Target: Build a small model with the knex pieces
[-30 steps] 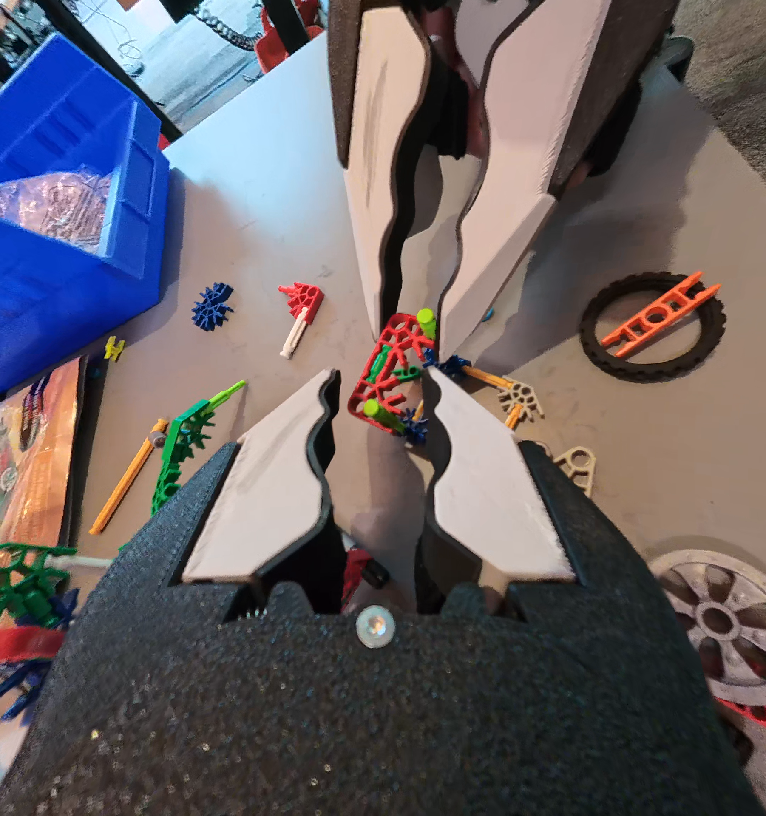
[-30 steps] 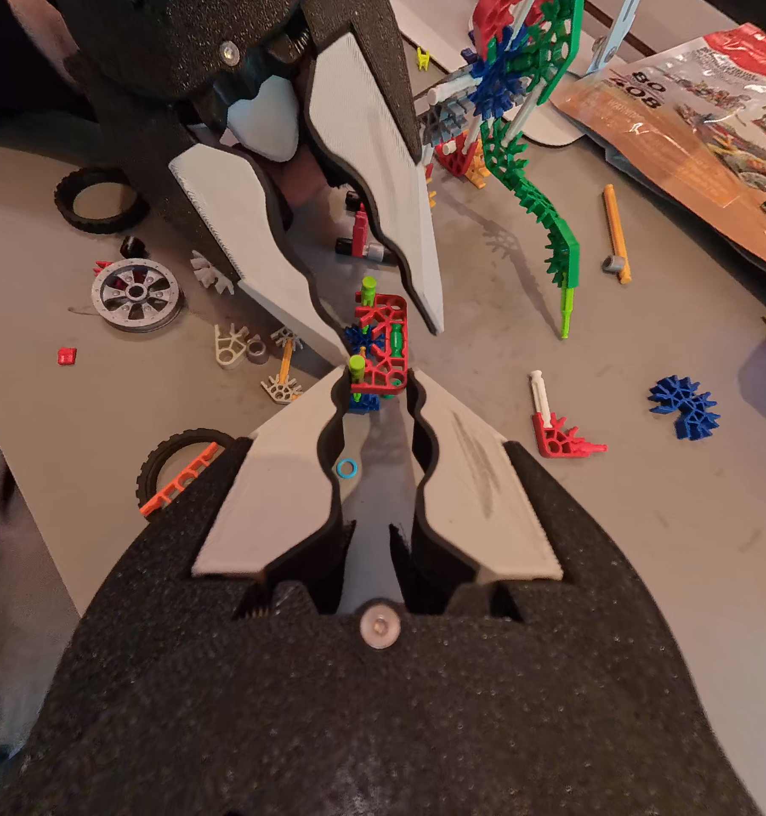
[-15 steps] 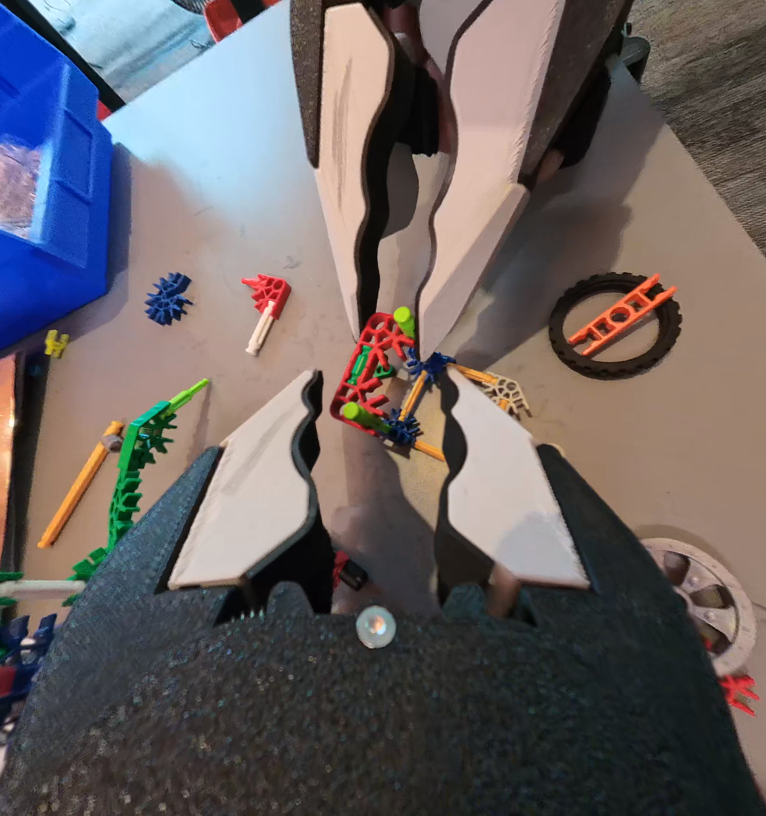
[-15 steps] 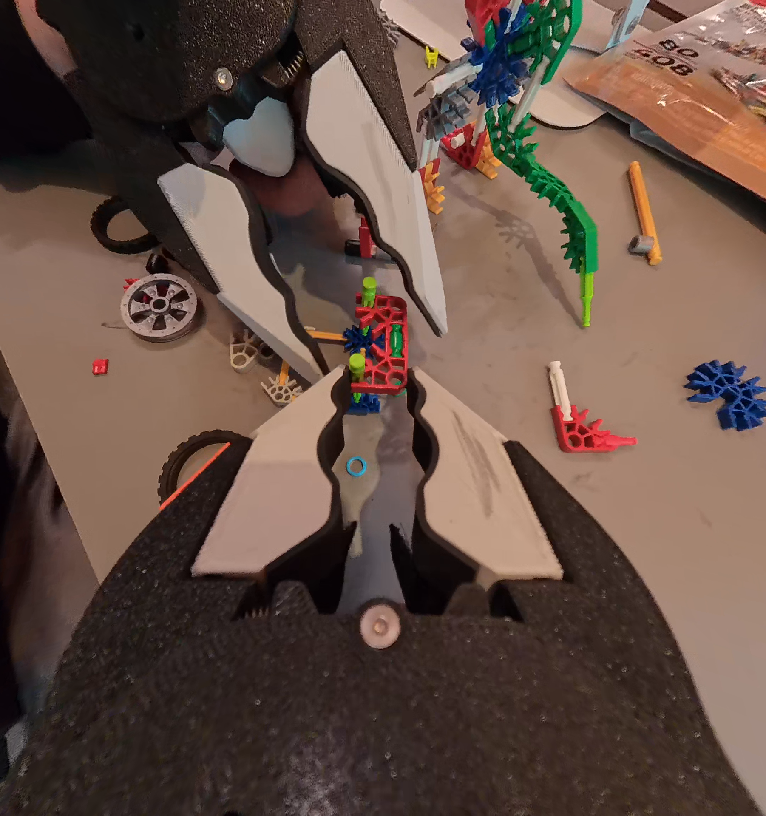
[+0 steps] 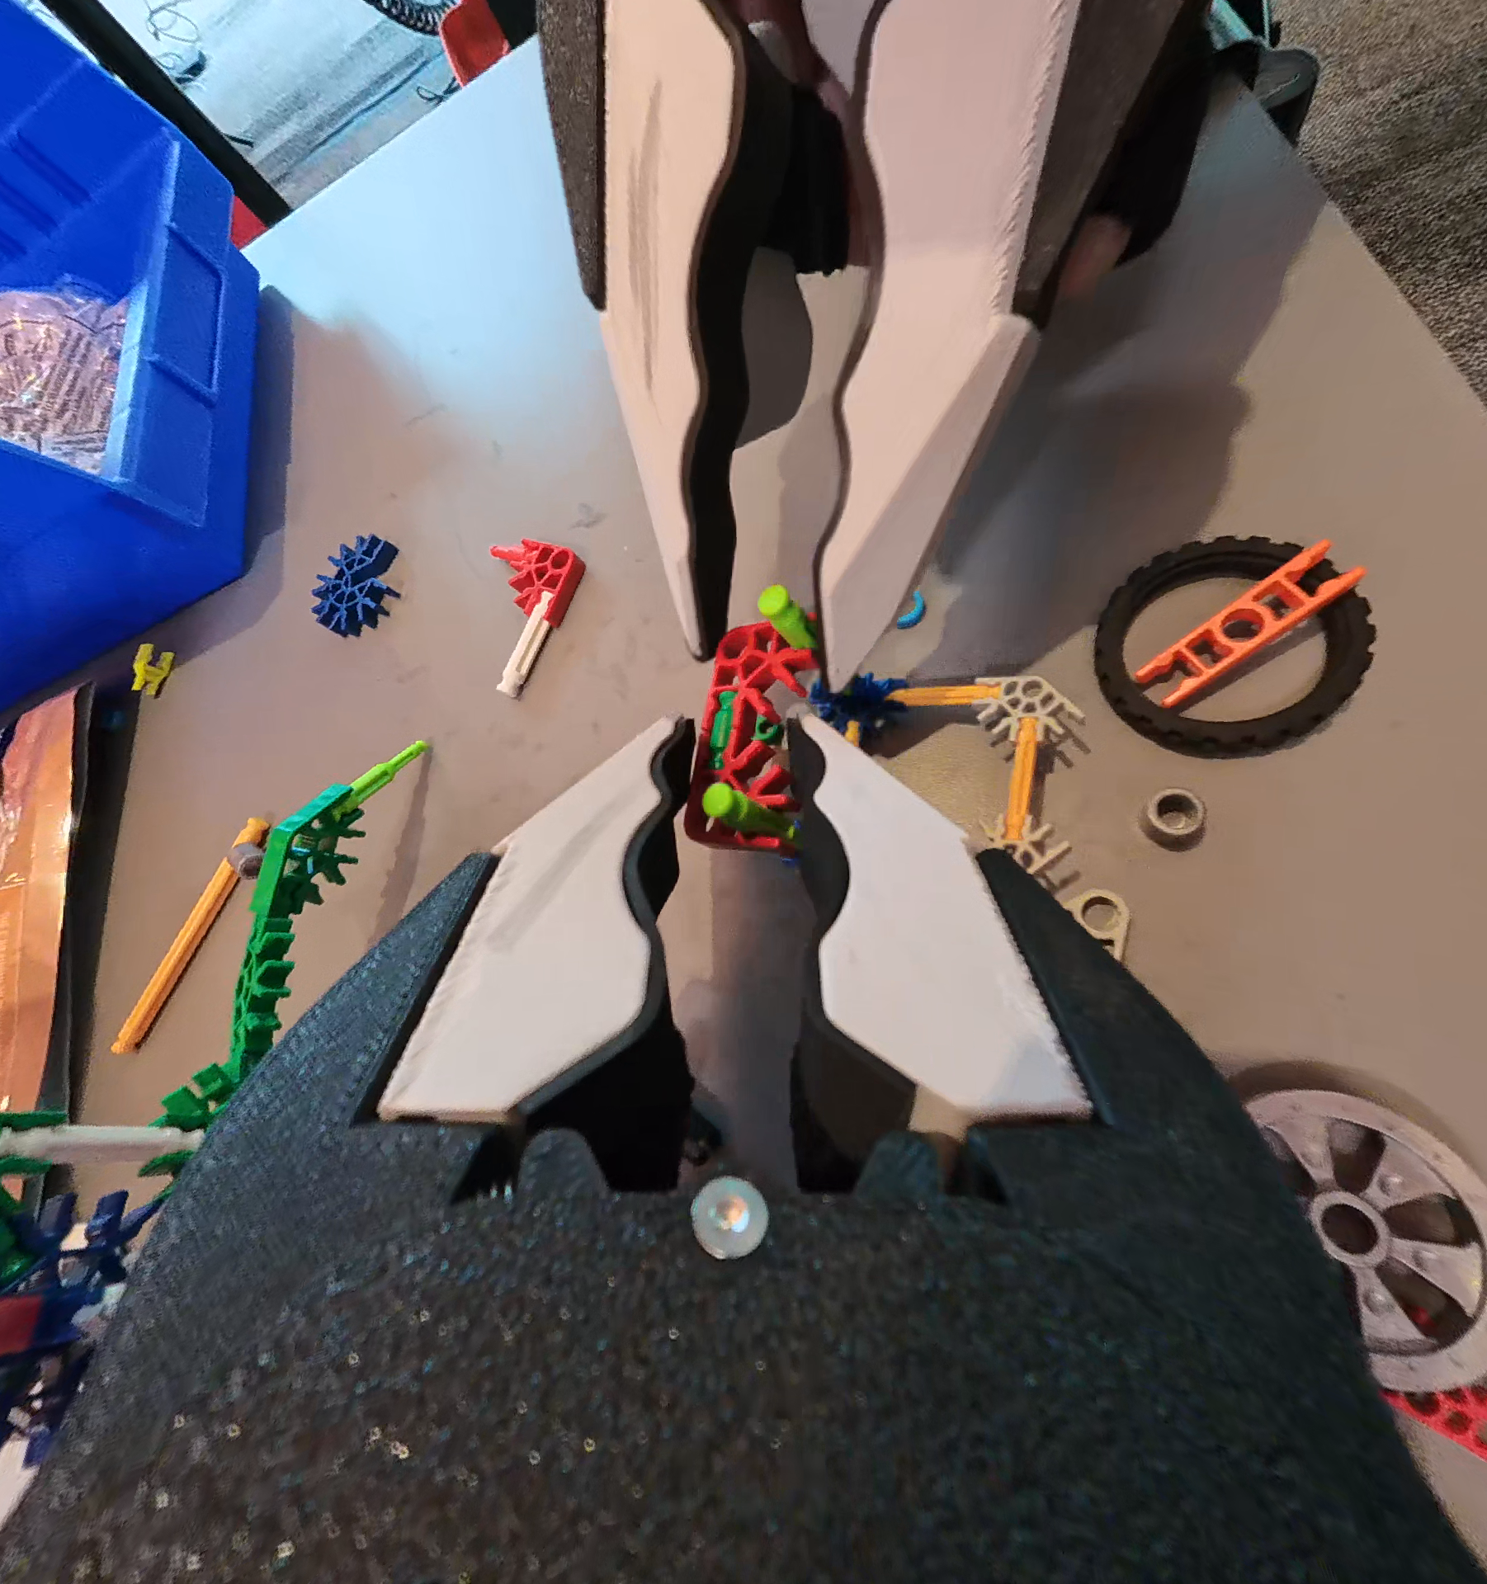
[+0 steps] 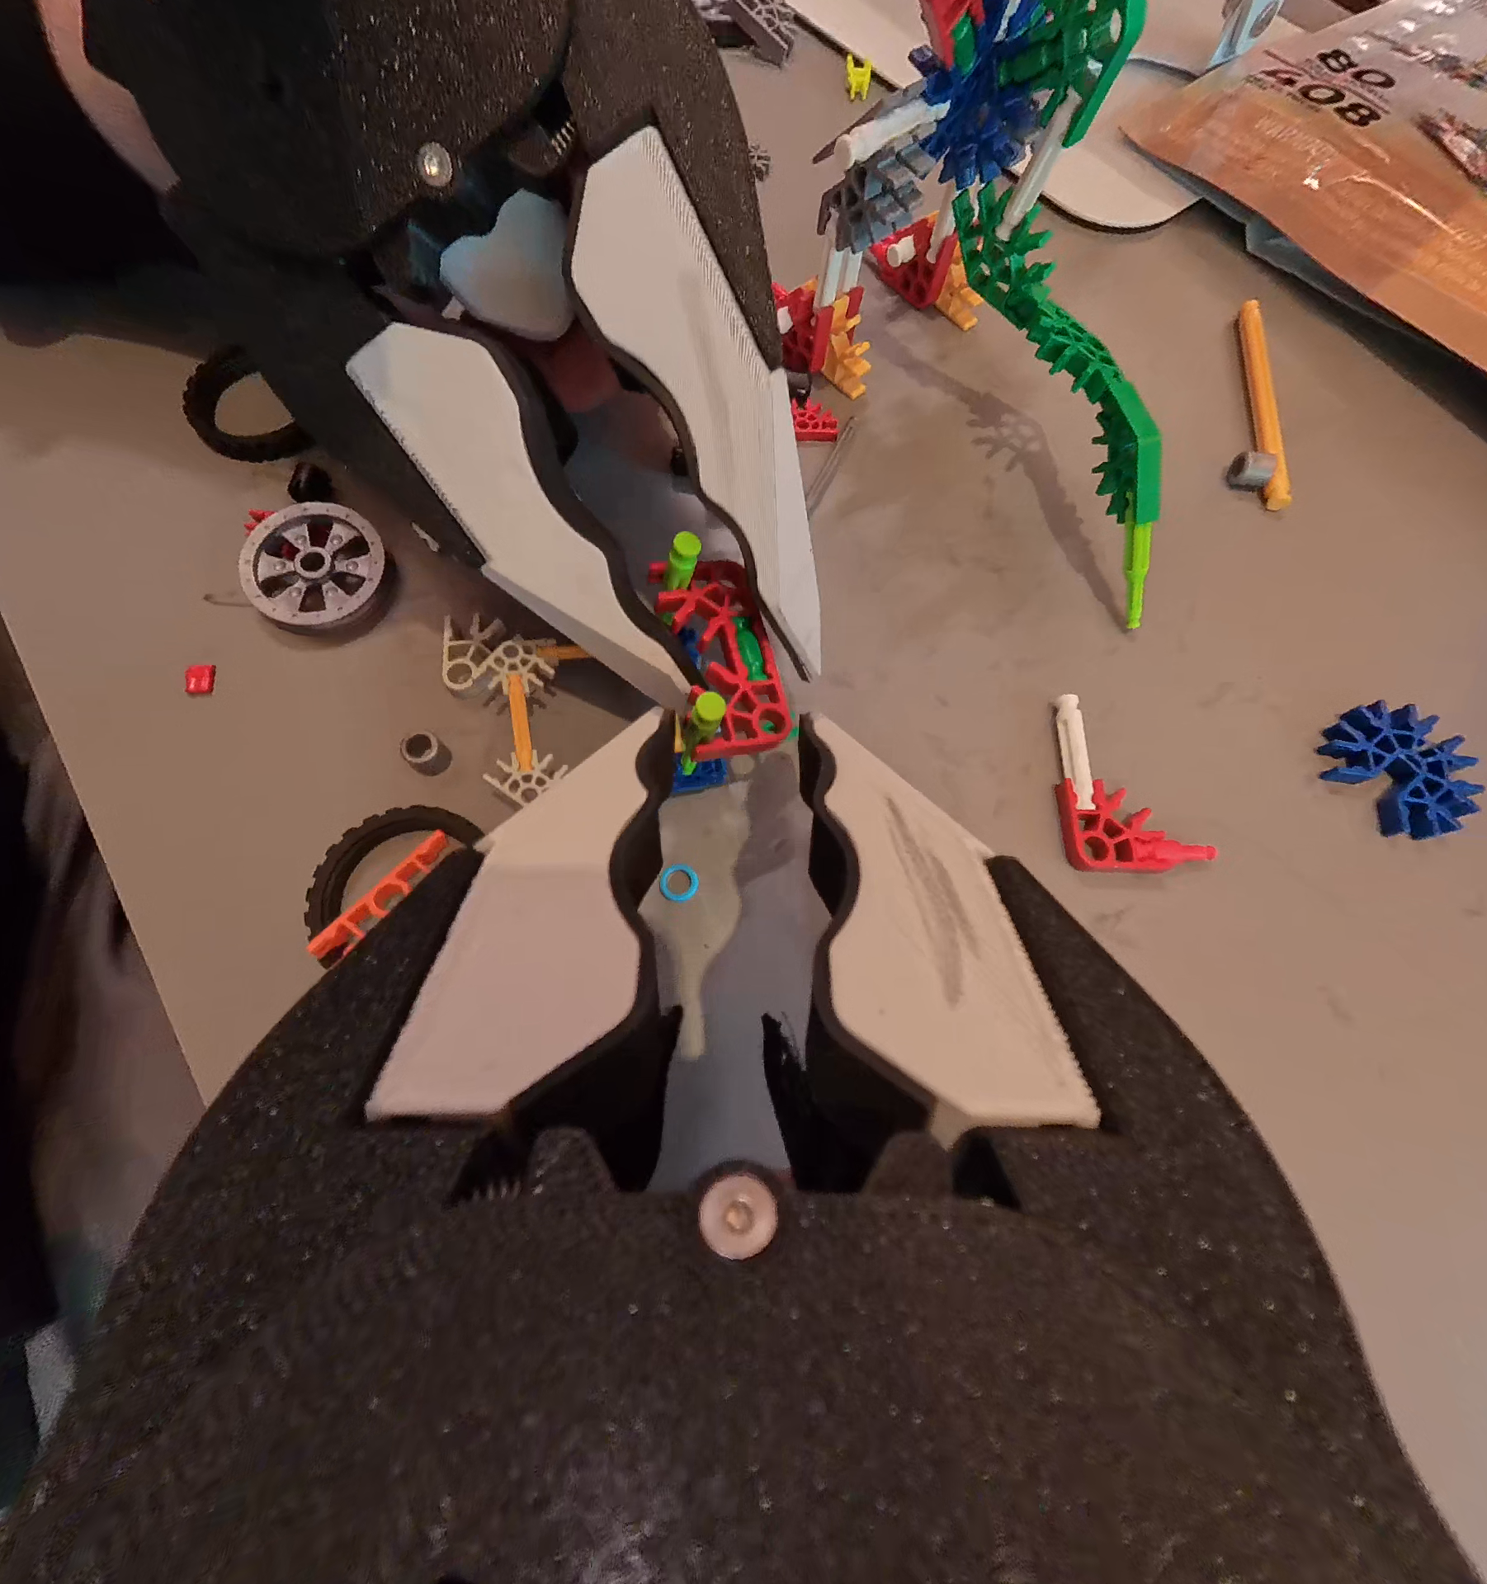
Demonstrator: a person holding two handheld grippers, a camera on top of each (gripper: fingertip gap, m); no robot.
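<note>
A small red lattice assembly (image 5: 757,677) with two lime-green rods (image 5: 787,613) and blue connectors is held between both grippers above the grey table (image 5: 466,411). My left gripper (image 5: 740,729) has its fingers closed against the sides of its near end. My right gripper (image 6: 736,724) grips the opposite end of the same assembly (image 6: 749,711). The right gripper also shows in the left wrist view (image 5: 766,651), coming from the top. The left gripper shows in the right wrist view (image 6: 744,677), coming from the upper left.
A blue bin (image 5: 80,446) stands at the left. A black tyre with an orange piece (image 5: 1237,651), a grey wheel hub (image 5: 1392,1243), yellow rods with grey connectors (image 5: 1023,711), a green toothed chain (image 5: 286,900) and a red-and-white piece (image 5: 543,583) lie around. A colourful model (image 6: 980,129) and an orange bag (image 6: 1366,171) sit beyond. Both grippers' tips are close together, under 4 cm apart.
My left gripper's fingers have closed from wide open onto the red assembly. My right gripper has kept its grip on the assembly's other end.
</note>
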